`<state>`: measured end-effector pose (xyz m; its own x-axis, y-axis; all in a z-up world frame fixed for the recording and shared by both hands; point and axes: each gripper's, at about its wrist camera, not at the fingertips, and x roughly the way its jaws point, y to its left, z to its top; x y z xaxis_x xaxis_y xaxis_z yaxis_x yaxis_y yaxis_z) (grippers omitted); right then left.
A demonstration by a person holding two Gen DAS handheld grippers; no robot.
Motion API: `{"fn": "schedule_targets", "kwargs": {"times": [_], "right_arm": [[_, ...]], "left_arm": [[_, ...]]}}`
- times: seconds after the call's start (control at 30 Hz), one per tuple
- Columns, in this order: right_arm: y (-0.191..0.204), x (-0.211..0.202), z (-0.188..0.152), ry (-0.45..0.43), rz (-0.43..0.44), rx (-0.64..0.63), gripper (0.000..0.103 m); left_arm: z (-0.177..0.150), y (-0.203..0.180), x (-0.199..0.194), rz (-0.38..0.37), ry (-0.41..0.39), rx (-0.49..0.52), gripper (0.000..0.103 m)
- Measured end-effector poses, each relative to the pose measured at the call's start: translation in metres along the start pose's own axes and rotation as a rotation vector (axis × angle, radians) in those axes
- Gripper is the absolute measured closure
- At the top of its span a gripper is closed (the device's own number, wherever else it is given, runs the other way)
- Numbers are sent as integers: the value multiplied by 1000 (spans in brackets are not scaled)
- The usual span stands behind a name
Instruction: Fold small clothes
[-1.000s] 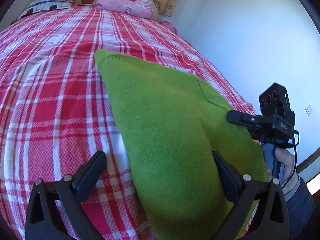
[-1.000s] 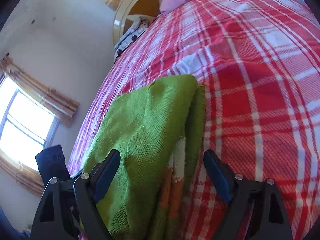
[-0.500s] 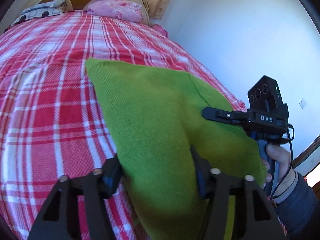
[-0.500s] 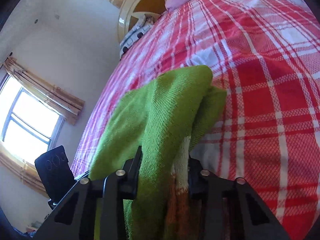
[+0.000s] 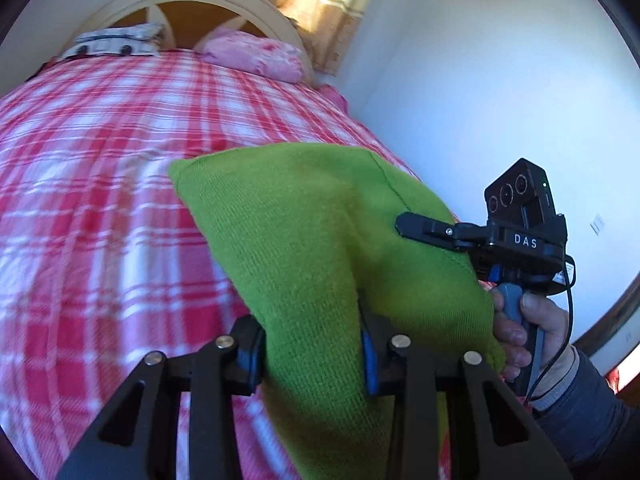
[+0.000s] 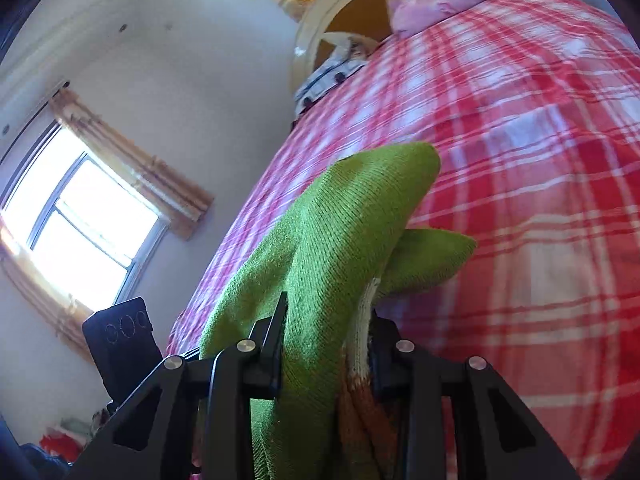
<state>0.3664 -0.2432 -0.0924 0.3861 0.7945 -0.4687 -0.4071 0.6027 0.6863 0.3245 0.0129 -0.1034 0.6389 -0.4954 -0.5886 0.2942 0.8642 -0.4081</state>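
Note:
A small green knitted garment (image 5: 304, 232) is lifted off the red and white checked bed (image 5: 100, 208), its near end raised and its far end still low over the cover. My left gripper (image 5: 312, 352) is shut on the garment's near edge. My right gripper (image 6: 326, 344) is shut on another part of the near edge (image 6: 340, 240), where white and orange knit shows between the jaws. In the left wrist view the right gripper (image 5: 436, 232) shows at the right, its finger lying against the green knit, held by a hand.
A pink pillow (image 5: 256, 56) and a patterned pillow (image 5: 112, 42) lie at the cream headboard (image 5: 192, 0). A white wall (image 5: 480, 80) runs along the bed's right side. A window with curtains (image 6: 84, 224) is on the other side.
Both grippers went from open around the garment's near edge to shut on it. They have lifted that edge up off the bed, and the far end has drawn nearer.

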Motion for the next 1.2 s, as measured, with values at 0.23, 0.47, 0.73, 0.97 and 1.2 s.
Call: {"fn": "schedule_targets", "kwargs": {"times": [0.23, 0.47, 0.73, 0.97, 1.2], "right_arm": [[59, 53, -19, 62, 110, -56, 71], [108, 120, -42, 149, 216, -72, 71], [148, 182, -60, 233, 265, -89, 71], [171, 216, -69, 280, 270, -116, 71], [189, 241, -79, 328, 275, -134, 71]], "left_arm": [[-18, 35, -61, 107, -49, -47, 64], [-37, 70, -111, 237, -67, -88, 64], [-58, 103, -148, 340, -77, -125, 65], [-73, 124, -168, 358, -94, -178, 65], [-86, 135, -184, 365, -102, -216, 65]]}}
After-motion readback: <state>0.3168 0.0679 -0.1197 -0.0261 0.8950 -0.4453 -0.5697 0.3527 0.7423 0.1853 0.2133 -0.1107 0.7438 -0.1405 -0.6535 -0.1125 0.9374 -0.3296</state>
